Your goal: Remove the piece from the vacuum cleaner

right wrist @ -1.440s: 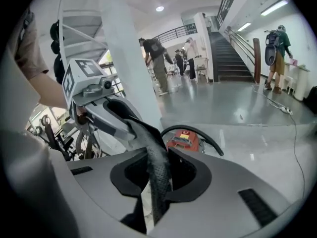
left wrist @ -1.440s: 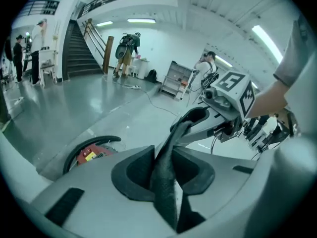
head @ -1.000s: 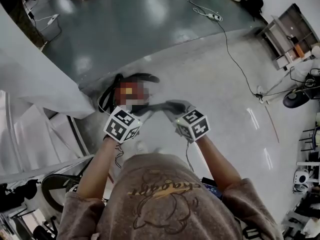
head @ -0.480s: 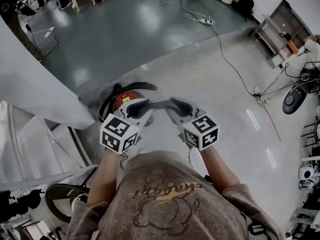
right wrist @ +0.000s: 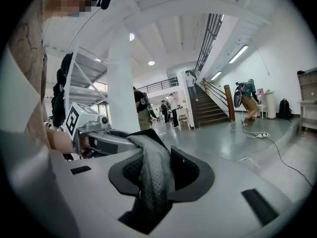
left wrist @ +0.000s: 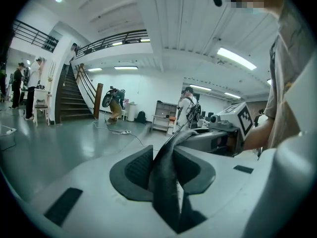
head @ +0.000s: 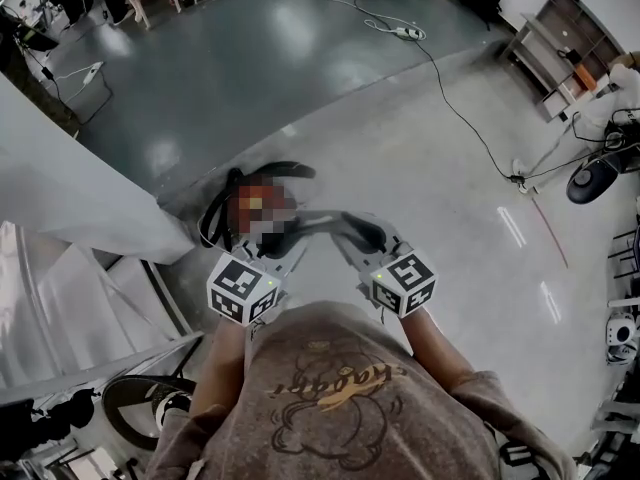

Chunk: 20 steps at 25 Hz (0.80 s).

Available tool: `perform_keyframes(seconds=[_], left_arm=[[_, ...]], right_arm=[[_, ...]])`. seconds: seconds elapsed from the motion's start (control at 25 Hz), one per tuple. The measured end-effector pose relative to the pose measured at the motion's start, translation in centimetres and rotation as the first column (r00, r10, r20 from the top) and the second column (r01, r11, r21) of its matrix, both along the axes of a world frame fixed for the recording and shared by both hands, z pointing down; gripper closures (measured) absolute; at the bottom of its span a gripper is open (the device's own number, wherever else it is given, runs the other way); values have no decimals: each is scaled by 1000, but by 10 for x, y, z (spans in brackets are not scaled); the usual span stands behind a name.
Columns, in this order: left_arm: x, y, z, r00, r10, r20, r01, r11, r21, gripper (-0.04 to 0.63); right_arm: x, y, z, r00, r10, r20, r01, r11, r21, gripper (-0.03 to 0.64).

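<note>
The left gripper (head: 283,236) is clamped on one end of the piece (head: 325,218), a limp strip of dark grey cloth. Its own view shows the cloth folded into a narrow band between ribbed black pads (left wrist: 137,168).

In the head view the vacuum cleaner (head: 262,190) lies on the floor (head: 450,218) at eleven o'clock from that gripper. It is red-bodied (a mosaic patch covers most of it), with a black hose (head: 213,211) looped round its left side. Whether the cloth touches the machine cannot be told.

The piece spans across to the right gripper (head: 358,233), at three o'clock from the left one. That gripper pinches the other end, where the cloth is a fine perforated mesh, bunched thick. Its jaws have just been opening a little, with the mesh between them.

The floor is glossy and pale underfoot. Past a curved edge at twelve o'clock it turns a darker, polished blue-grey. A thin cable (head: 460,108) snakes up to a white power strip (head: 405,32) at one o'clock, and a shelf unit (head: 560,43) stands at two o'clock. The left gripper view shows a dark staircase (left wrist: 69,98) with a rail.
</note>
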<state>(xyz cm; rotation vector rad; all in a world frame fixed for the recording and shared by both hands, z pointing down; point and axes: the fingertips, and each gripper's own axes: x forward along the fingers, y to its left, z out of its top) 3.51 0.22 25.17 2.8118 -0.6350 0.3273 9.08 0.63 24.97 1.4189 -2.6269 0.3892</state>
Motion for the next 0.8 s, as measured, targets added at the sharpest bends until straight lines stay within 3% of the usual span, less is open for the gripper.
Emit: perform_keyframes(seconds=[0.24,0.8], left_arm=[[6,2,25,1000,-8,0,8,999,-44,499],[0,4,27,999,-42,6,42,997,-69,497]], right_arm=[[7,2,24,1000,17,7,-17,999,-39,520],[1,5,29,1000,11,9,-11,998,-55,525]])
